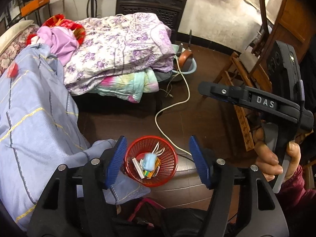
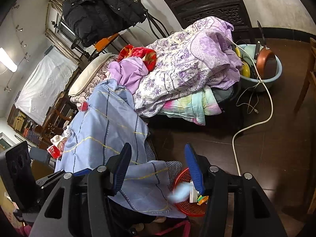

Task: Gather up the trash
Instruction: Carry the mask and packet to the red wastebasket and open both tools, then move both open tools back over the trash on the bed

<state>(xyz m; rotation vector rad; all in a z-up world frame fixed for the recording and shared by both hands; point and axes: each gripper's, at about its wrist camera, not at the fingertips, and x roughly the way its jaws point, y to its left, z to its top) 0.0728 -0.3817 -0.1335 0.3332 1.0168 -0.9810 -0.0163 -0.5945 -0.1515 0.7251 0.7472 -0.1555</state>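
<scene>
A red mesh basket (image 1: 170, 165) stands on the dark floor beside the bed and holds several scraps and a white strap. A blurred light-blue piece (image 1: 150, 162), perhaps a face mask, is over those scraps, free of any finger. My left gripper (image 1: 158, 162) hangs above the basket, open, with nothing between its blue pads. In the right wrist view, my right gripper (image 2: 158, 169) is open and empty too, above the basket (image 2: 184, 206) and the same blurred blue piece (image 2: 179, 193). A hand holds the right gripper (image 1: 205, 88) at the right of the left wrist view.
A blue checked sheet (image 1: 33, 106) hangs off the bed next to the basket. Purple floral quilts (image 1: 118, 49) lie behind. A white cable (image 1: 169, 106) runs across the floor. A blue basin (image 2: 276, 73) holds a pan. Wooden chairs (image 1: 244, 90) stand at the right. A red packet (image 2: 53, 151) lies left of the sheet.
</scene>
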